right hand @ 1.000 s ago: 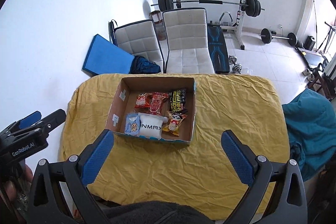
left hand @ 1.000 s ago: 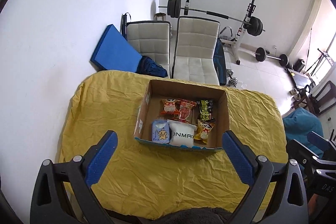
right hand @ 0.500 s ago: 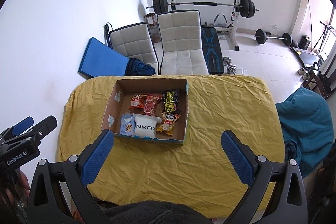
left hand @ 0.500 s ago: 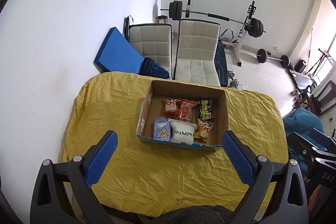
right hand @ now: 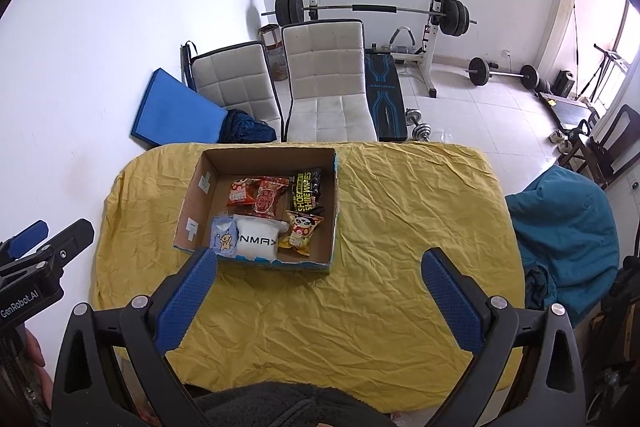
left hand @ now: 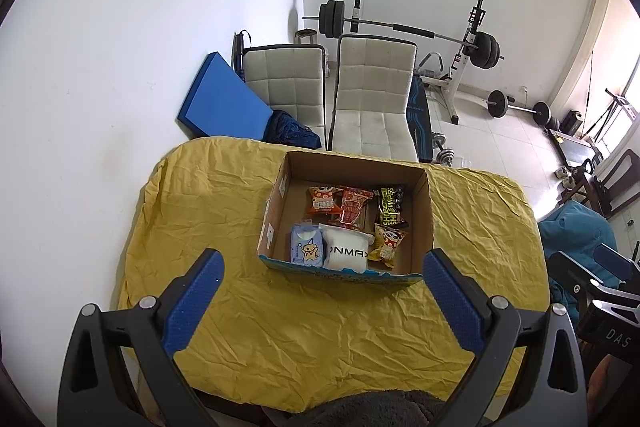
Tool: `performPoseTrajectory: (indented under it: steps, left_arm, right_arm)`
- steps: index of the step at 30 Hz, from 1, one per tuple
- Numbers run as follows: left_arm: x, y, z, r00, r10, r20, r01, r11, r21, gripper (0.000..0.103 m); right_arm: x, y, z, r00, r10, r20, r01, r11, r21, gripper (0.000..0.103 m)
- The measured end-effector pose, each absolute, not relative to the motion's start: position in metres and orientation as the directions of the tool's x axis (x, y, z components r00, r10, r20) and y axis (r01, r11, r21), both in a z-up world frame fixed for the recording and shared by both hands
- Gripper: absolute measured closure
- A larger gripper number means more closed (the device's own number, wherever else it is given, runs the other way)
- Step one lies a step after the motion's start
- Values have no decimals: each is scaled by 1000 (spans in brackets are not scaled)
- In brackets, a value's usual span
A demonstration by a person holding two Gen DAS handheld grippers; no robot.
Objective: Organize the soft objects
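Snack packets and soft packs sit inside an open cardboard box (left hand: 424,215) on the yellow tablecloth (left hand: 208,211), seen from the left wrist camera: a red packet (left hand: 354,207), an orange one (left hand: 323,201), a black-and-yellow wipes pack (left hand: 390,207) along the far side, and a pale blue tissue pack (left hand: 306,246), a white pack (left hand: 346,251) and a yellow snack bag (left hand: 388,242) against the near wall. The left gripper (left hand: 320,301) hangs above the near cloth with its blue pads spread wide and nothing between them; bare wrinkled cloth lies between it and the box's near edge. To the left of the box the cloth runs clear to the table's edge by the white wall

From the right wrist camera the cardboard box (right hand: 192,199) sits left of centre, close to the far edge of the tablecloth (right hand: 416,211), with a wide bare stretch on its right. The right gripper (right hand: 320,299) is likewise wide apart and holds nothing, its left pad overlapping the box's near left corner in view. Two white chairs (right hand: 326,83) stand just beyond the far edge, and a teal beanbag (right hand: 560,227) lies off the right edge
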State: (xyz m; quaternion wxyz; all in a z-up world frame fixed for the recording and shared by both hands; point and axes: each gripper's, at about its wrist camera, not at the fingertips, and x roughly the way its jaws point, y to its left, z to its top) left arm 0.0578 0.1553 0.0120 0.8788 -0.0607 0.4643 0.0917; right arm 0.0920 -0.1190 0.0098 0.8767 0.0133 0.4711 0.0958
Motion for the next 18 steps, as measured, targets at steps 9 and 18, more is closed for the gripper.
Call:
performPoseTrajectory:
  steps: [9, 18]
  left_arm:
    - [58, 154, 11, 554, 98, -827, -207, 978, -22, 1]
    - [58, 156, 13, 560, 79, -825, -193, 980, -37, 1]
  right_arm:
    - [89, -119, 14, 554, 161, -817, -149, 984, 93, 0]
    - [87, -121, 18, 557, 160, -815, -149, 985, 91, 0]
